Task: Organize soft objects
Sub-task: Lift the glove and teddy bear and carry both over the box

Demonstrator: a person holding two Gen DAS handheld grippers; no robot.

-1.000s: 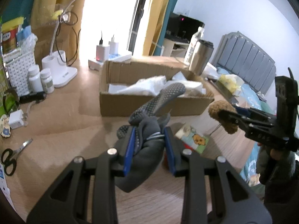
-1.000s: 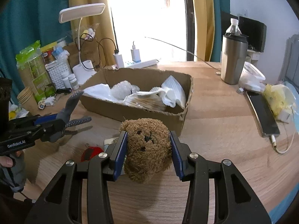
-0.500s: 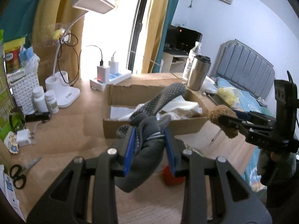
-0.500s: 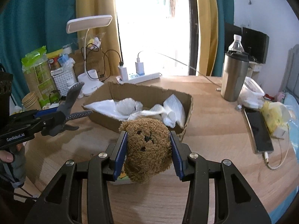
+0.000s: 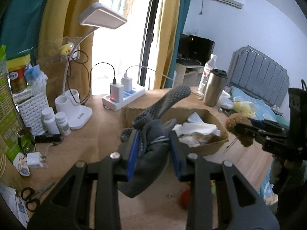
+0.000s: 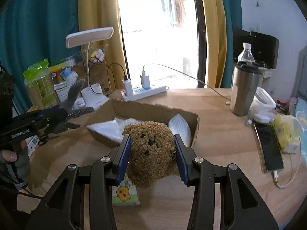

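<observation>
My left gripper (image 5: 153, 149) is shut on a grey glove (image 5: 151, 145) with dotted fingers, held above the wooden table in front of a cardboard box (image 5: 207, 149). My right gripper (image 6: 152, 153) is shut on a brown teddy bear (image 6: 151, 151), held above the table just in front of the same box (image 6: 153, 111), which holds white soft wrapping (image 6: 109, 128). The right gripper with the bear shows at the right of the left wrist view (image 5: 241, 130). The left gripper with the glove shows at the left of the right wrist view (image 6: 63, 115).
A desk lamp (image 5: 82, 99), power strip (image 5: 124, 97), white bottles (image 5: 55, 120), basket (image 5: 32, 107) and scissors (image 5: 28, 199) stand left. A steel tumbler (image 6: 243, 90), phone (image 6: 268, 145) and yellow packet (image 6: 285, 130) lie right. A picture card (image 6: 124, 193) and a red object (image 5: 184, 199) lie below the grippers.
Both grippers have risen away from the table with their loads still held. The box and desk items now sit lower and farther off in both views.
</observation>
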